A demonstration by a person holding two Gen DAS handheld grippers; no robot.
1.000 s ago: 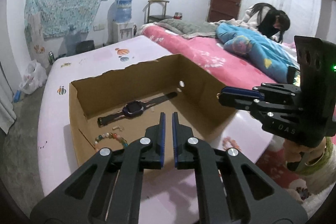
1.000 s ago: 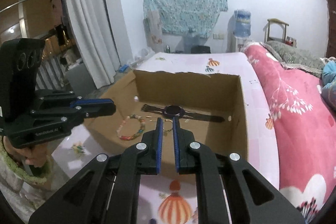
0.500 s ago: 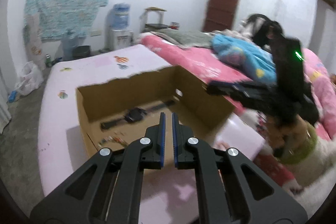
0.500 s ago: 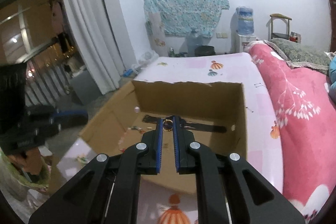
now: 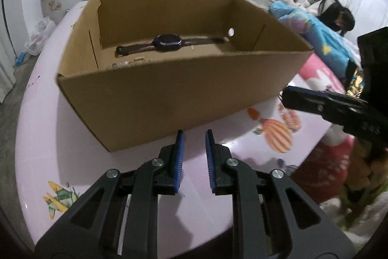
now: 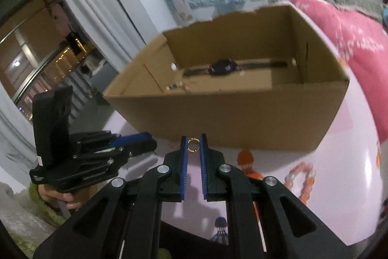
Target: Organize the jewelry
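Gold ring [image 6: 193, 144] sits between the tips of the right gripper [image 6: 193, 146], jaws a little apart and seemingly just pinching it, low over the pink table [image 5: 48, 149]; left gripper [image 5: 193, 140] hangs parted, empty. Step looks like carrying the ring: next, lift toward twelve o'clock over the cardboard box [image 6: 242, 113] wall, beside the watch [image 6: 222, 67], then release.

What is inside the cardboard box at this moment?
Inside the cardboard box: a dark wristwatch laid flat near the back wall, and small beads by the near-left floor. The near wall hides the front floor.
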